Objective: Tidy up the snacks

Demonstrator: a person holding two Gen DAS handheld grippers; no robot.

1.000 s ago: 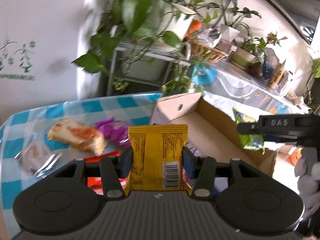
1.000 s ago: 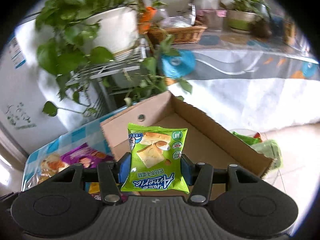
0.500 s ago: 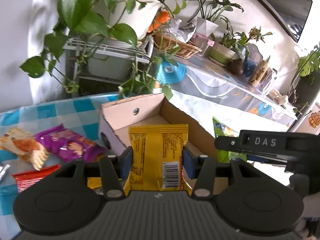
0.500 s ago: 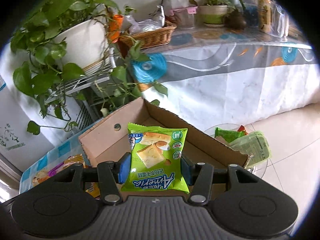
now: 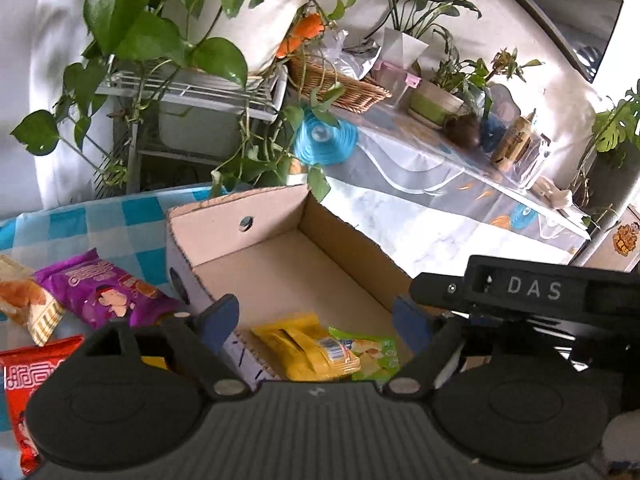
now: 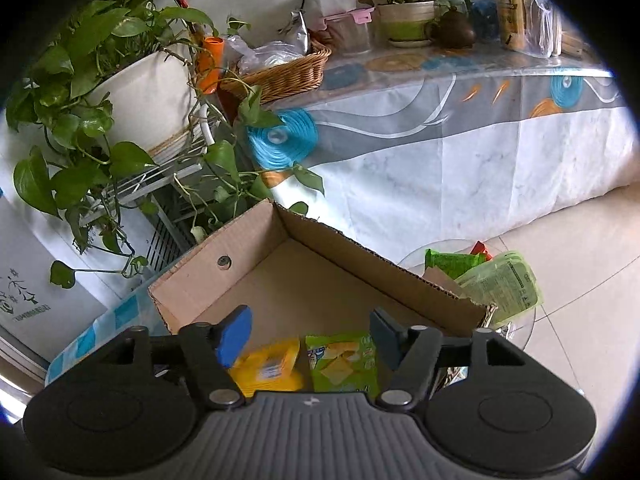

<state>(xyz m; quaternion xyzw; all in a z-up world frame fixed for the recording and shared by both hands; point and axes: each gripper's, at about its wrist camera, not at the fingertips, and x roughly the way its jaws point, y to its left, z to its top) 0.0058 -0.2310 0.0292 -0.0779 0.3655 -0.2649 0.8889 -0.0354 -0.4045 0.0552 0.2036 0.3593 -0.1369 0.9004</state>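
An open cardboard box (image 5: 224, 220) (image 6: 320, 248) stands on the blue checked table. A yellow snack packet (image 5: 304, 348) (image 6: 268, 368) and a green snack packet (image 5: 372, 354) (image 6: 344, 360) lie side by side on the box floor at its near end. My left gripper (image 5: 316, 320) hovers over them, its jaws opening and nothing between its pads. My right gripper (image 6: 310, 334) also hangs above the two packets with jaws opening and empty. The right gripper's black body shows at the right of the left wrist view.
A purple packet (image 5: 100, 292), a red packet (image 5: 28, 376) and an orange-striped packet (image 5: 24, 304) lie on the checked tablecloth (image 5: 120, 220) left of the box. Green packets (image 6: 480, 276) sit on a glass stand right of the box. Potted plants (image 5: 224, 28) and a clothed side table (image 6: 460, 120) stand behind.
Both grippers opened and let go: the yellow packet and the green packet dropped out of the jaws onto the box floor. The left gripper shifted right over the box.
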